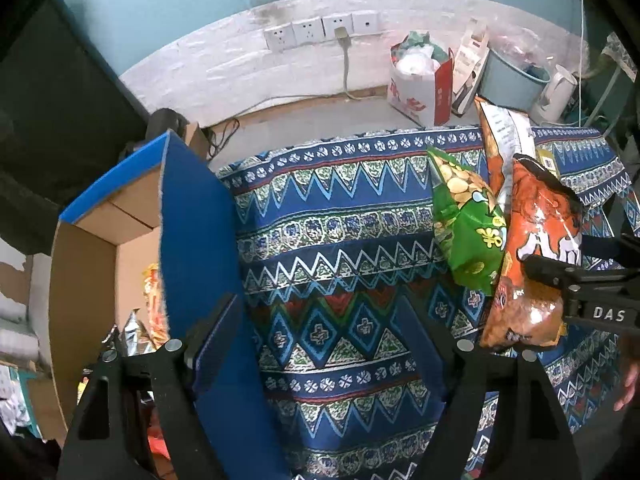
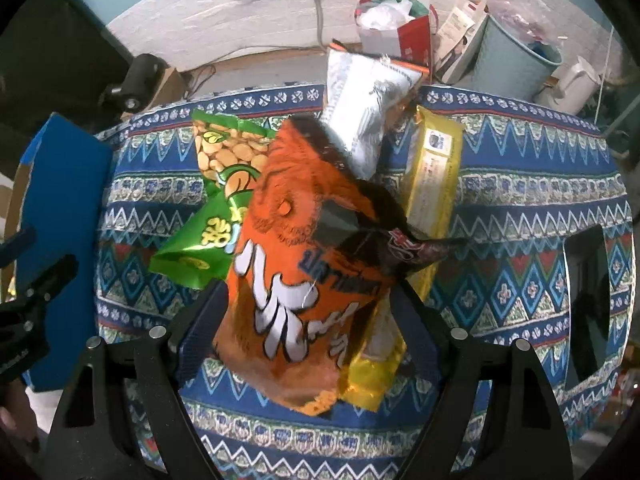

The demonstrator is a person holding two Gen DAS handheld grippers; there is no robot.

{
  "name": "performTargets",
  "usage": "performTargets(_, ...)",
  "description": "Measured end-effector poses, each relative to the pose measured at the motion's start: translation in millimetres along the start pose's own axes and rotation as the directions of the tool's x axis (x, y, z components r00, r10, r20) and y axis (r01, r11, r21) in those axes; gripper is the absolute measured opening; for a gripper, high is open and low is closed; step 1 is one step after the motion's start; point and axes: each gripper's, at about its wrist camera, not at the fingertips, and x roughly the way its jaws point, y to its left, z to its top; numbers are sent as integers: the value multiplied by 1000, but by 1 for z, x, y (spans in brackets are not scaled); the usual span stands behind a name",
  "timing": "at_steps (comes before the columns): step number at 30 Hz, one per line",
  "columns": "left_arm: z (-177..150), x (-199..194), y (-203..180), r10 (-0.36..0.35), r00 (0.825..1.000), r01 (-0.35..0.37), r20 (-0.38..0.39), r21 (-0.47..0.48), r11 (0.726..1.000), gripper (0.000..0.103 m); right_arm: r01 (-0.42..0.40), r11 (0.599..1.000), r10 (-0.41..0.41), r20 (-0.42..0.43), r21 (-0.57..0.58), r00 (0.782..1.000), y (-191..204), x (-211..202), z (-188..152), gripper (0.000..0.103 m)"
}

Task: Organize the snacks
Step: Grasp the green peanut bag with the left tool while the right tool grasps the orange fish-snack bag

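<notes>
My right gripper (image 2: pixel 308 300) is shut on an orange snack bag (image 2: pixel 296 264) and holds it above the patterned cloth (image 2: pixel 520 200); the same orange bag shows in the left wrist view (image 1: pixel 532 248) with the right gripper (image 1: pixel 560 280) clamped on it. A green peanut bag (image 2: pixel 216 196), a silver bag (image 2: pixel 360 112) and a gold packet (image 2: pixel 432 184) lie behind it. My left gripper (image 1: pixel 320 320) is open, its left finger against the blue flap (image 1: pixel 196 240) of a cardboard box (image 1: pixel 92 264) with snack bags inside (image 1: pixel 152 312).
The cloth-covered table (image 1: pixel 340 216) ends at a wall with sockets (image 1: pixel 320 30). Behind it stand a red-and-white paper bag (image 1: pixel 420 88), a teal bin (image 1: pixel 512 80) and a white kettle (image 1: pixel 556 92). A dark opening (image 2: pixel 588 304) lies at the right.
</notes>
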Motion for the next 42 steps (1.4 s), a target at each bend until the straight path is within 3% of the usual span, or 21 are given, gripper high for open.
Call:
performTargets(11, 16, 13, -5, -27, 999, 27, -30, -13, 1000, 81, -31, 999, 29, -44, -45, 999, 4, 32, 5, 81)
performTargets(13, 18, 14, -6, -39, 999, 38, -38, -23, 999, 81, -35, 997, 32, -46, -73, 998, 6, 32, 2, 72)
performTargets(15, 21, 17, -8, -58, 997, 56, -48, -41, 998, 81, -37, 995, 33, -43, -90, 998, 8, 30, 0, 56)
performTargets(19, 30, 20, -15, -106, 992, 101, -64, -79, 992, 81, -43, 990, 39, -35, -136, 999, 4, 16, -6, 47)
performTargets(31, 52, 31, -75, -121, 989, 121, -85, -10, 993, 82, -10, 983, 19, 45, -185, 999, -37, -39, -13, 47)
performTargets(33, 54, 36, -85, -107, 990, 108, -95, 6, 994, 86, 14, 984, -2, 66, -180, 998, -49, -46, -13, 47)
performTargets(42, 66, 66, -105, -108, 983, 109, -150, -6, 994, 87, 73, 990, -64, 84, -118, 994, -98, -49, -3, 47)
